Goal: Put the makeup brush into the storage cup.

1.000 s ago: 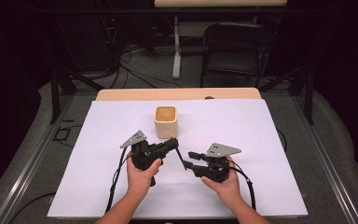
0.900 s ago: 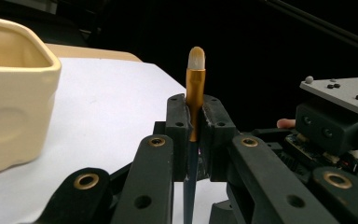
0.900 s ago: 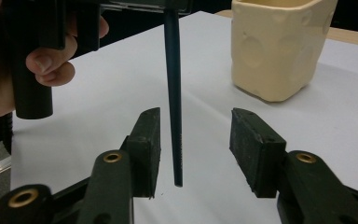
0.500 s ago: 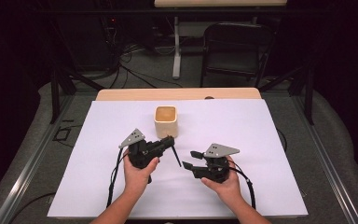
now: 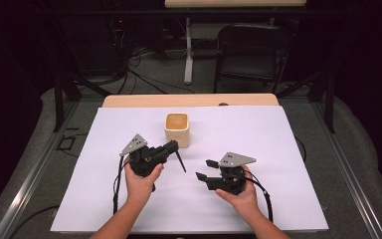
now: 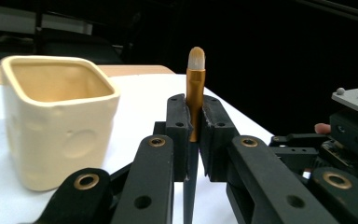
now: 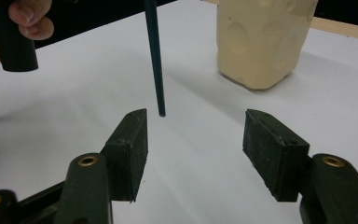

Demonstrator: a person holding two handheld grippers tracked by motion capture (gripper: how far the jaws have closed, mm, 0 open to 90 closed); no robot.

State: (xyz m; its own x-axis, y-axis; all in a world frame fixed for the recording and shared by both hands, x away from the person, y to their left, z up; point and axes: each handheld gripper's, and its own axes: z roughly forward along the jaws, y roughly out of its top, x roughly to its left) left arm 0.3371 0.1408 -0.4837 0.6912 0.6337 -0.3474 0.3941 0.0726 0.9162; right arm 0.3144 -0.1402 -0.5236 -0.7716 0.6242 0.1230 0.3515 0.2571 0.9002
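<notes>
White paper is covering the surface (image 5: pixel 278 149); the left gripper (image 5: pixel 171 147) fingers are clamping a slim dark brush with gold ferrule (image 6: pixel 195 93) near the cream ceramic square cup (image 5: pixel 177 129) toward the far edge, while the right gripper (image 5: pixel 205 170) fingers, just opening, are standing wide and empty.

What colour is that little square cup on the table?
The cup is cream, with a tan-yellow inside. It shows best in the left gripper view.

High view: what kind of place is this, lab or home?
Most likely a lab or recording studio set up for data capture. A white sheet covers the table, the surroundings are blacked out, loose cables run across the floor behind it, and a folding chair stands among stand legs.
</notes>
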